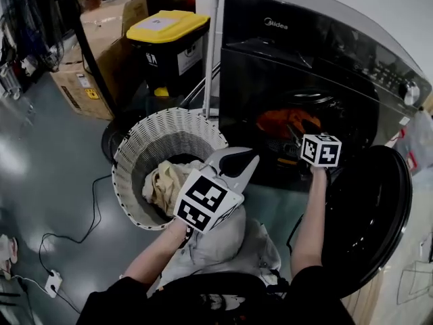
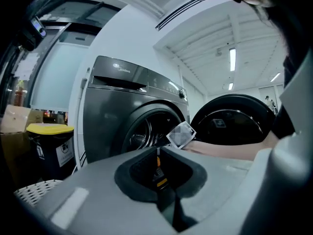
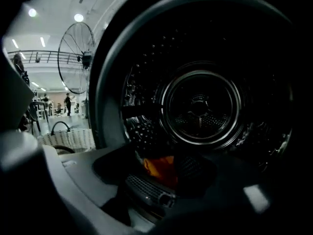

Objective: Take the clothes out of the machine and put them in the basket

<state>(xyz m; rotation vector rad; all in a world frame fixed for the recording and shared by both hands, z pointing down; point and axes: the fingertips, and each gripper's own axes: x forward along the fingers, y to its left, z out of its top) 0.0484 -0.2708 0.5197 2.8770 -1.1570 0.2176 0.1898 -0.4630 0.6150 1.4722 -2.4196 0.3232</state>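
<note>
head view: the machine [image 1: 304,53] stands with its door [image 1: 369,215] swung open to its right. an orange cloth [image 1: 281,120] lies inside its drum. the right hand-held gripper [image 1: 295,133] reaches into the machine's mouth; its jaws stand slightly apart, with the cloth showing between them near the tips. the left hand-held gripper [image 1: 245,164] hovers in front of the machine, its jaws together and holding nothing. the basket [image 1: 135,147] sits on the floor just left of the machine, with cream clothes [image 1: 162,181] in it.
</note>
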